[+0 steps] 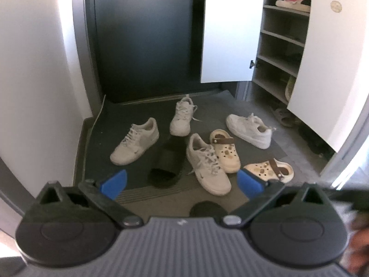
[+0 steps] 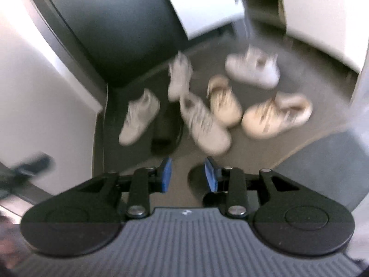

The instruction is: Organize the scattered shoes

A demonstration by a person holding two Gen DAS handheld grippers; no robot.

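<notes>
On the dark mat [image 1: 143, 115] in front of the open cabinet [image 1: 280, 53], seven loose shoes lie scattered, and both of your grippers hang above them with nothing in either.

Your left gripper [image 1: 182, 182] has its blue pads spread wide and empty. From it, the nearest sneaker [image 1: 206, 164] sits just past the fingers at about 1 o'clock, its long axis running from 11 to 5 with the toe toward you. The black slide [image 1: 168, 161] lies at 12, just left of that sneaker, toe also toward you. The two clogs [image 1: 224, 153] are at 1 to 2 o'clock, one right beside the sneaker and the other by your right pad.

Your right gripper [image 2: 188, 173] shows only a narrow gap between its pads, and nothing sits in it; the view is smeared. From there the same sneaker [image 2: 204, 124] lies at 12 to 1, well clear of the fingers.

In my judgement the left is nearer the sneaker. To take it across its width you would roll the wrist, since the fingers' line now runs at a slant to its length. The shelves [image 1: 281, 37] wait at 2 o'clock, one pink-trimmed shoe [image 1: 294, 1] on the top one in view.
</notes>
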